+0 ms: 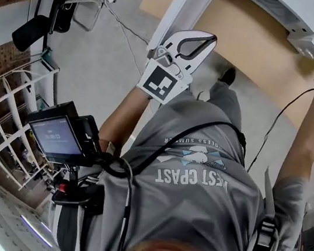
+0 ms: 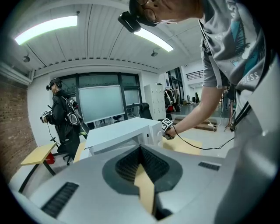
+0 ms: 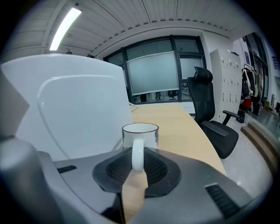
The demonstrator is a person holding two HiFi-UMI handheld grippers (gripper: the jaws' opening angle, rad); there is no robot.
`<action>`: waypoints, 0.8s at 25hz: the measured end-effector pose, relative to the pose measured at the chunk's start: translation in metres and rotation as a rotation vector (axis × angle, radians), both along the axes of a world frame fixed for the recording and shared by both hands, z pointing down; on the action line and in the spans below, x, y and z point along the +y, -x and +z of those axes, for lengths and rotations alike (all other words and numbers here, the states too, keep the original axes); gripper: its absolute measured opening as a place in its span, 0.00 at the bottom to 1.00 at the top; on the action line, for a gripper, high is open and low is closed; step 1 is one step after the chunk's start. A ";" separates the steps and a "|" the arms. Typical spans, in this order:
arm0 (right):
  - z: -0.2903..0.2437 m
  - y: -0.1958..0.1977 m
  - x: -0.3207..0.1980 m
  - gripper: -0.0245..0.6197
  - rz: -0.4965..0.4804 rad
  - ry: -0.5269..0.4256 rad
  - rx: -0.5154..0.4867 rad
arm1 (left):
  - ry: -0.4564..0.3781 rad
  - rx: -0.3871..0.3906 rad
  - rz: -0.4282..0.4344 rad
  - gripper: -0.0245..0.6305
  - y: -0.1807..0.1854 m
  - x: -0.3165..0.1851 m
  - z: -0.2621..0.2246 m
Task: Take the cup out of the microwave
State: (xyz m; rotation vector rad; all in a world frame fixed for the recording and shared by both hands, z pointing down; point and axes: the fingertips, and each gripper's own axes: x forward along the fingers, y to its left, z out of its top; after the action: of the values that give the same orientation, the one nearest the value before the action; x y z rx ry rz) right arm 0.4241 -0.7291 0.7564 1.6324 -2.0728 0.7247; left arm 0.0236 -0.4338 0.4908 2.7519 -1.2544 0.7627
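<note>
**Right tongs clenched on the cup's handle, left tongs closed on nothing**

Your right tongs (image 3: 138, 154) grip the cup (image 3: 140, 132) by its handle (image 3: 138, 161). The two ribbed pads (image 3: 114, 168) press on the white loop from either side, so the jaws stand only as far apart as the handle is thick. In the head view only the marker cube of these tongs shows, at the far end of your outstretched right arm by the microwave (image 1: 306, 21).

Your left tongs (image 2: 140, 148) hold nothing. Their pads meet at the tips, and only a sliver of the tan desk shows through the gap nearer the camera. You hold them out in front of your chest, well apart from the microwave and touching nothing.

The cup is upright, with its long axis vertical and its open mouth facing up. The handle points straight back along your right jaws, towards you. It sits outside the microwave, just beside the white panel that fills the left of the right gripper view. It is over the desk (image 3: 175, 127) on its microwave side, away from the edge where the chair (image 3: 210, 113) stands. The jaws hide the cup's base, so you cannot tell whether it rests on the desk or hangs just above it.
</note>
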 end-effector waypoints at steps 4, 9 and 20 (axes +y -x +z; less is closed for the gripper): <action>0.002 0.003 0.016 0.15 -0.007 -0.010 -0.032 | -0.020 -0.028 0.062 0.10 -0.006 0.010 0.003; 0.001 0.009 0.034 0.15 -0.001 -0.048 -0.043 | -0.013 0.020 0.043 0.10 -0.002 0.020 0.002; 0.005 0.010 0.017 0.15 -0.038 -0.046 0.038 | 0.029 0.169 -0.089 0.10 -0.001 0.002 -0.006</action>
State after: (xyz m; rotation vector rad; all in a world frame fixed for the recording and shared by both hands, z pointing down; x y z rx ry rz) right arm 0.4144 -0.7122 0.7609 1.6145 -2.1023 0.6326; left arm 0.0244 -0.4321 0.4844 2.6515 -1.3103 0.5244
